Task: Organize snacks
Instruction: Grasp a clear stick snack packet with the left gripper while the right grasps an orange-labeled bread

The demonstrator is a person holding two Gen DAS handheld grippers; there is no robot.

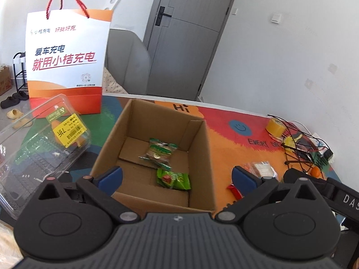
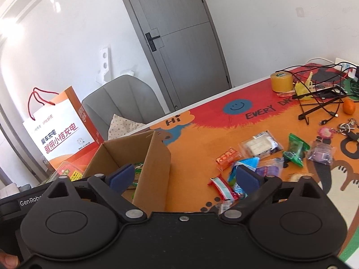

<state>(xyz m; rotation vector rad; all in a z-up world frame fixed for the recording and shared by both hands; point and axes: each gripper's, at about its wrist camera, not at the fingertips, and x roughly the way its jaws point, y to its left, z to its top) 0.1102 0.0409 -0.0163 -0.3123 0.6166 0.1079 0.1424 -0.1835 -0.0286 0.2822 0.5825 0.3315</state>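
An open cardboard box (image 1: 202, 157) stands on the colourful table mat. Inside lie two snacks: a green-and-tan packet (image 1: 159, 151) and a green packet with a red picture (image 1: 174, 178). My left gripper (image 1: 177, 177) is open and empty, above the box's near edge. My right gripper (image 2: 185, 177) is open and empty, hovering by the box's right wall (image 2: 154, 168). Several loose snacks lie on the mat to the right: an orange packet (image 2: 227, 158), a red-striped packet (image 2: 222, 188), a white cake packet (image 2: 260, 145), a green packet (image 2: 295, 150) and a purple packet (image 2: 320, 152).
A white-and-orange paper bag (image 1: 67, 62) stands behind the box. A clear plastic clamshell (image 1: 38, 148) lies left of it. A tape roll (image 2: 281, 81), cables, a black stand (image 2: 318, 105), an orange fruit (image 2: 349, 106) and keys (image 2: 346, 126) sit at the far right. A grey chair (image 2: 121, 103) stands beyond the table.
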